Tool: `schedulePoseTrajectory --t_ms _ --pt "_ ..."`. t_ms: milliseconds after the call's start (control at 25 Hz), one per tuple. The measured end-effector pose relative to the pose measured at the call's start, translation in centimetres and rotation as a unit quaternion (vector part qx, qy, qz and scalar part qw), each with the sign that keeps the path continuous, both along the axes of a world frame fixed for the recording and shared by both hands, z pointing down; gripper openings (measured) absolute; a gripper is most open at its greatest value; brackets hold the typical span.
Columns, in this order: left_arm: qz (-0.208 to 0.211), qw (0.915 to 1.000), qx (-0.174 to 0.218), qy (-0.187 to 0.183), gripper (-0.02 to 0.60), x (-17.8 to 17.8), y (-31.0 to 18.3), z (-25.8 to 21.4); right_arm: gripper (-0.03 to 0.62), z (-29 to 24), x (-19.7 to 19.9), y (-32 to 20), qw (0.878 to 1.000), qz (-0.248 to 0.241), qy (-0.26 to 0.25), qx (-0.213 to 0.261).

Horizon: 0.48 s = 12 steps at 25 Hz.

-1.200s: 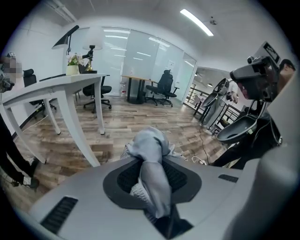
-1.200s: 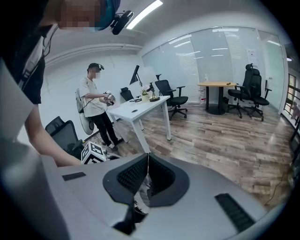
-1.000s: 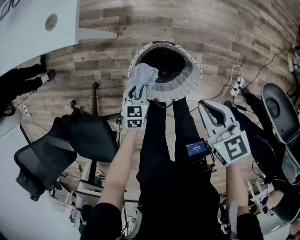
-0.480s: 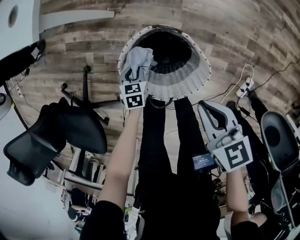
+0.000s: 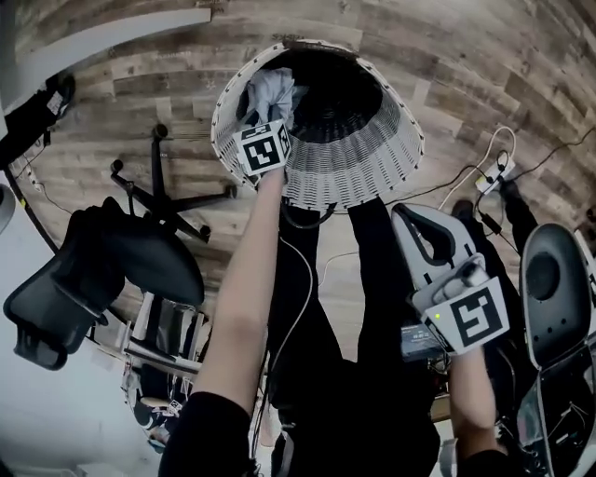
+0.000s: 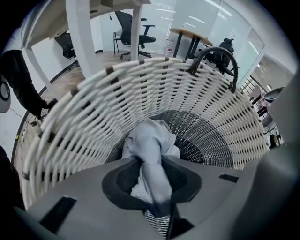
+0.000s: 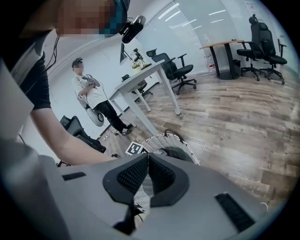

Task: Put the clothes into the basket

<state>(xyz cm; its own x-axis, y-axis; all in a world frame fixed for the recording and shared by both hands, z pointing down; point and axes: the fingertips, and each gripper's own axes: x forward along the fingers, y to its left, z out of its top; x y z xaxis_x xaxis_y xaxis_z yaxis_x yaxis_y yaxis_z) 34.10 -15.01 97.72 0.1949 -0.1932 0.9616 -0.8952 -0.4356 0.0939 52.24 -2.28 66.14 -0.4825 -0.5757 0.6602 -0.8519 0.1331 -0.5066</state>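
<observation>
Bright, even light is given by ceiling strips (image 7: 220, 11). Fisheye bending and black corners are noted in both gripper views; the nearest cloth (image 6: 154, 180) is blurred.

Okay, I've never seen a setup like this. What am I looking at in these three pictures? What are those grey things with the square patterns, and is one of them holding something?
There is no robot here. A person holds a two-jawed tool in each hand, and the patterned cubes are part of those tools. One picture comes from a camera on the person's head, looking down past their legs. The other two come from cameras riding on each tool, looking along its jaws. On the wooden floor stands a white woven basket, with a black office chair off to the side. The left gripper is shut on a light grey cloth and holds it inside the basket's mouth. The right gripper is shut and empty, away from the basket.
</observation>
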Motion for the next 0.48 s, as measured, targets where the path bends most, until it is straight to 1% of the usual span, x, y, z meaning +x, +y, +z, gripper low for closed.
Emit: schedulePoseTrajectory --t_ms 120,240,320,360,480 --pt "-0.002 0.9999 -0.015 -0.007 0.100 0.2 0.8 2.4 0.017 1.6 0.3 -0.3 1.000 0.010 -0.005 -0.006" --pt "0.000 0.9997 -0.021 -0.012 0.098 0.0 1.1 4.3 0.017 3.1 0.3 -0.5 1.000 0.015 -0.009 -0.011" --pt "0.000 0.9996 -0.022 -0.016 0.081 -0.2 1.0 5.5 0.017 4.1 0.3 -0.2 1.000 0.016 -0.010 -0.017" --pt "0.000 0.9996 -0.023 -0.018 0.062 -0.2 0.8 6.0 0.017 4.6 0.3 0.0 1.000 0.016 -0.010 -0.020" --pt "0.006 0.9993 -0.027 -0.025 0.051 -0.5 0.3 7.4 0.017 5.7 0.2 0.6 0.999 0.018 -0.011 -0.031"
